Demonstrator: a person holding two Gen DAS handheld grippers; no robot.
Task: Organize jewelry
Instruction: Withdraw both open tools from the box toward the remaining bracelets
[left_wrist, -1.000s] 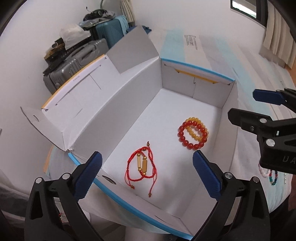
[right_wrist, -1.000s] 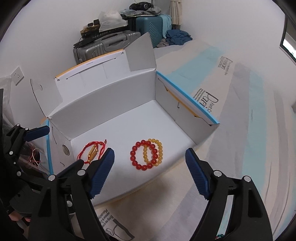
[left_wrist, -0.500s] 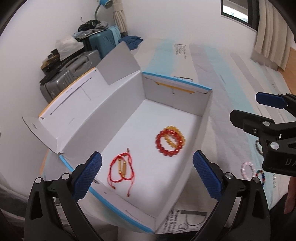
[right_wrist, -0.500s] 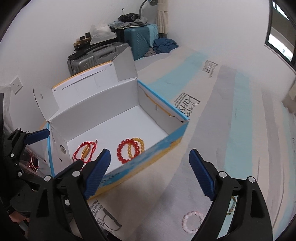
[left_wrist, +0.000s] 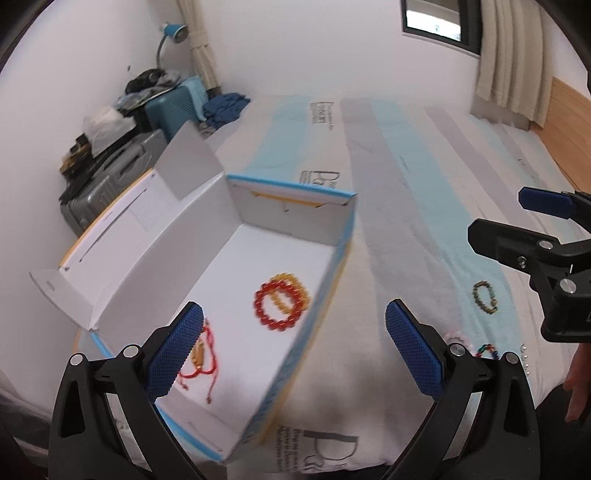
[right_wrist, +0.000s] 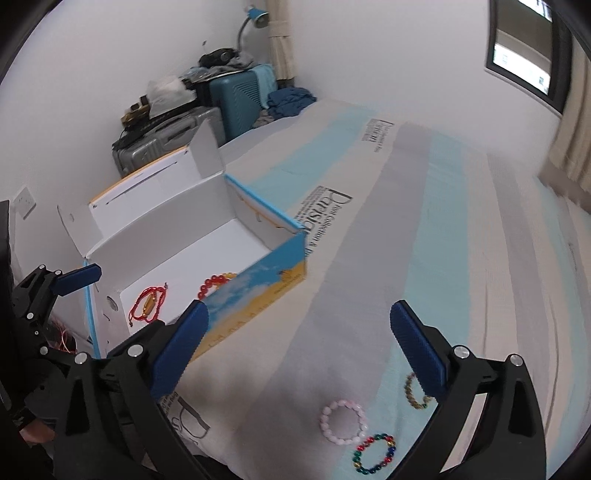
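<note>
In the left wrist view, the left gripper (left_wrist: 293, 350) is seen with its jaws spread wide and nothing between them, hanging above the near corner of the open white box (left_wrist: 334, 275). Inside the box, a red-and-amber bead bracelet pair (left_wrist: 282, 304) is laid on the floor, and a red cord bracelet (left_wrist: 199, 360) is partly hidden behind the left blue pad. The right gripper (left_wrist: 532, 221) is seen off to the side over the bedspread (left_wrist: 388, 184), and an olive bead bracelet (left_wrist: 484, 297) is shown on the cloth well apart from the box.

In the right wrist view, the right gripper's jaws are likewise held wide apart and empty. What the other view barely shows is laid out plainly here: a pink bead bracelet (right_wrist: 342, 421) and a multicoloured bead bracelet (right_wrist: 373, 453) just beside each other on the bedspread, with the olive one partly covered by the right pad.

Two pieces are judged already sorted; the step in hand appears to be a reach for the loose bracelets. A descent over the pink ring is called for next, with one pad set inside or across its rim before closure.
</note>
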